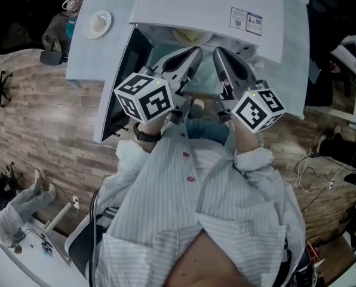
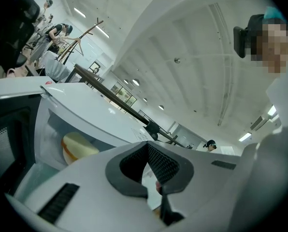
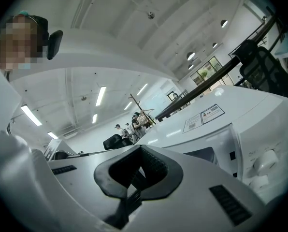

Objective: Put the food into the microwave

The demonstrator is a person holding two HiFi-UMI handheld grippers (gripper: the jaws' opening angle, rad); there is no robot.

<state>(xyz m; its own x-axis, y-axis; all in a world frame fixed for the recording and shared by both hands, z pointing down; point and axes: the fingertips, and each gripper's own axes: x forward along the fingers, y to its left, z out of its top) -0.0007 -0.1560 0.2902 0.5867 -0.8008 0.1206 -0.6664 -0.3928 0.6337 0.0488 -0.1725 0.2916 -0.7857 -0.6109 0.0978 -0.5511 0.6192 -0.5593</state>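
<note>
Left gripper view shows the food (image 2: 79, 147), a pale yellow rounded piece with an orange rim, lying inside the open microwave (image 1: 208, 5), toward the left of its chamber. The microwave stands on the bench (image 1: 91, 55) at the edge nearest to the person, and its door (image 1: 119, 79) swings out past that edge. The left gripper (image 1: 196, 52) has its fingers (image 2: 164, 166) clenched together on nothing, and the right gripper (image 1: 217, 52) also has its fingers (image 3: 153, 167) closed and empty. Both grippers point at the opening. The food looks like bread or sponge, so I judge it light and soft, easy to squash and not slippery. If it must be moved, a gentle hold across its two flat sides, low down, seems the safest. Whether a plate lies under it I cannot tell.
</note>
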